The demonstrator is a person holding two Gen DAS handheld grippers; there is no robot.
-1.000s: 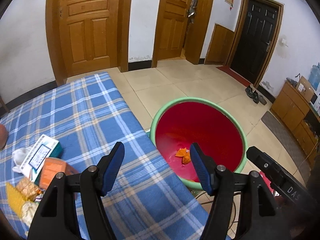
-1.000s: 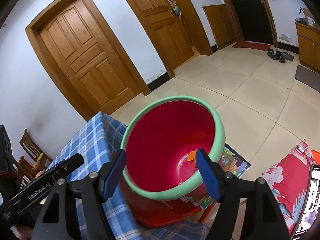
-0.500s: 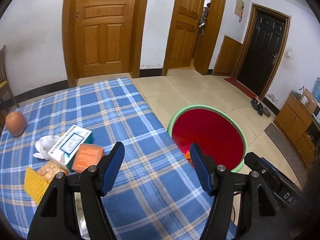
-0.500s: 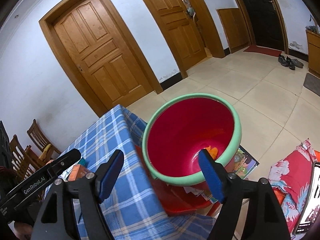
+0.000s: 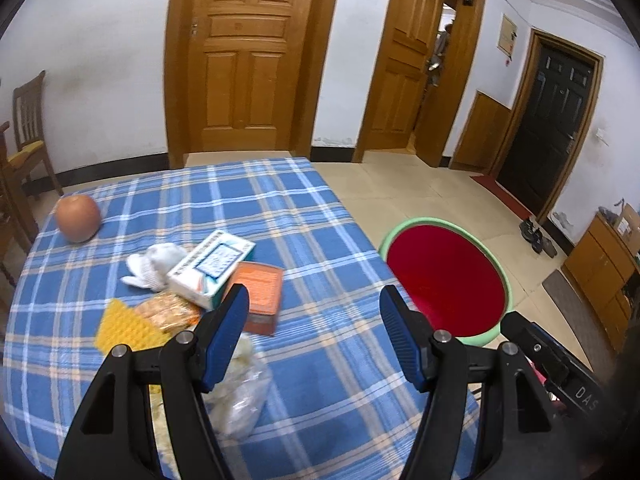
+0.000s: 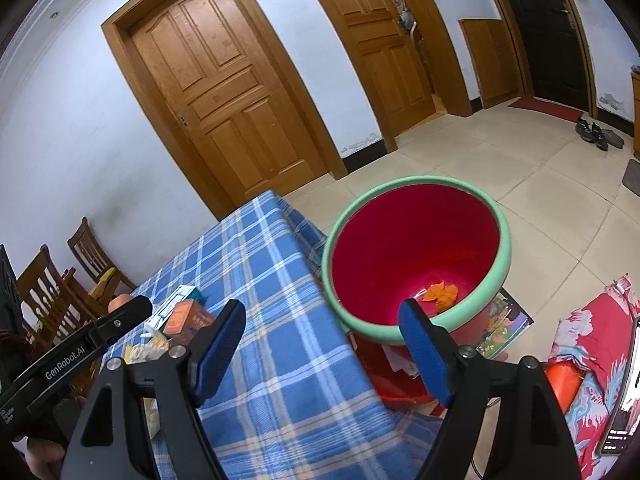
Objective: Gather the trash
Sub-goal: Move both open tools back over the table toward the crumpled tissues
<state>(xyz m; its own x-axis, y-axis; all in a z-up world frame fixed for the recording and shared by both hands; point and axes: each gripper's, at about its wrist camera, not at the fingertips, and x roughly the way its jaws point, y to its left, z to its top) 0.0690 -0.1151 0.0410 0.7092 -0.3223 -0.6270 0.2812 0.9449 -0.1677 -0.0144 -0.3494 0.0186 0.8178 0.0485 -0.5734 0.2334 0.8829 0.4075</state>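
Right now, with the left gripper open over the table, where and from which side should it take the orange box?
A judgement: grip the orange box across its two long side edges near the free right half, coming down from above. It lies flat on the tablecloth, and the white tissue box leans over its left corner, so that side is blocked. The left gripper hangs just near it, open and empty.

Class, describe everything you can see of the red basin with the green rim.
The red basin is round and deep, seemingly plastic, glossy red inside with a pale green rolled rim. It stands upright off the edge of the blue checked tablecloth, on something red. Orange scraps lie at its bottom. Neither gripper touches it.
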